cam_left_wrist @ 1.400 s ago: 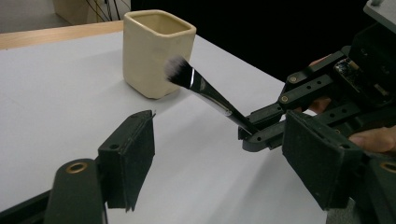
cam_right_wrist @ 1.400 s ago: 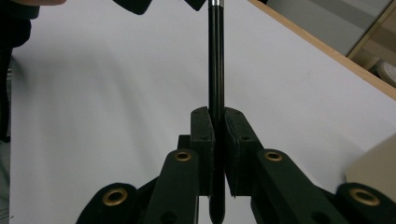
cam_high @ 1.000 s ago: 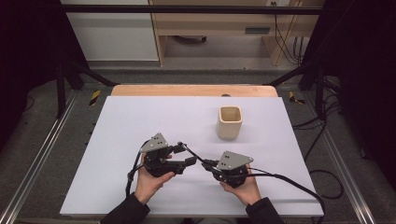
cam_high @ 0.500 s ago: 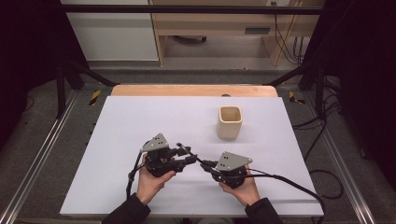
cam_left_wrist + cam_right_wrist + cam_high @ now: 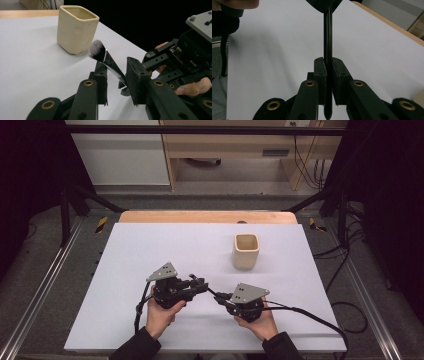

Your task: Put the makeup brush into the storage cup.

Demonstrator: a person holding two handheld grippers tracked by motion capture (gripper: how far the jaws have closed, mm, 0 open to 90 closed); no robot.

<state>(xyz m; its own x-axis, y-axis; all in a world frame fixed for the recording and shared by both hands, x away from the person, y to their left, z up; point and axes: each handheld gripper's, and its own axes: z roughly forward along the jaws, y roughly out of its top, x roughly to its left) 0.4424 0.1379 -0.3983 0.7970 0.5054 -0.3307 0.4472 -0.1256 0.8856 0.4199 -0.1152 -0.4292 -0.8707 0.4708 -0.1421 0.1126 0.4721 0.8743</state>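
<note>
A: The left claw [image 5: 113, 86] — what state is it in?

B: Its jaws have just been closing around the black handle of the makeup brush [image 5: 106, 58]. In the left claw view the handle runs between them, one pad near it, the other with a visible gap, so they stand narrow but not yet clamped.

A: And the right claw [image 5: 328, 75]?

B: Clamped tight on the handle's lower end, as the right claw view shows; the handle rises straight up from between its pads.

A: Now the scene, largest first.

B: The white desk [image 5: 150, 245] carries everything. A cream, square-sided cup [image 5: 246, 251] stands upright on it, toward the far right, well apart from both hands. The brush is held above the desk between the two claws, near the front edge. Its grey-white bristle head [image 5: 97, 49] points toward the cup, near it but not touching.
</note>
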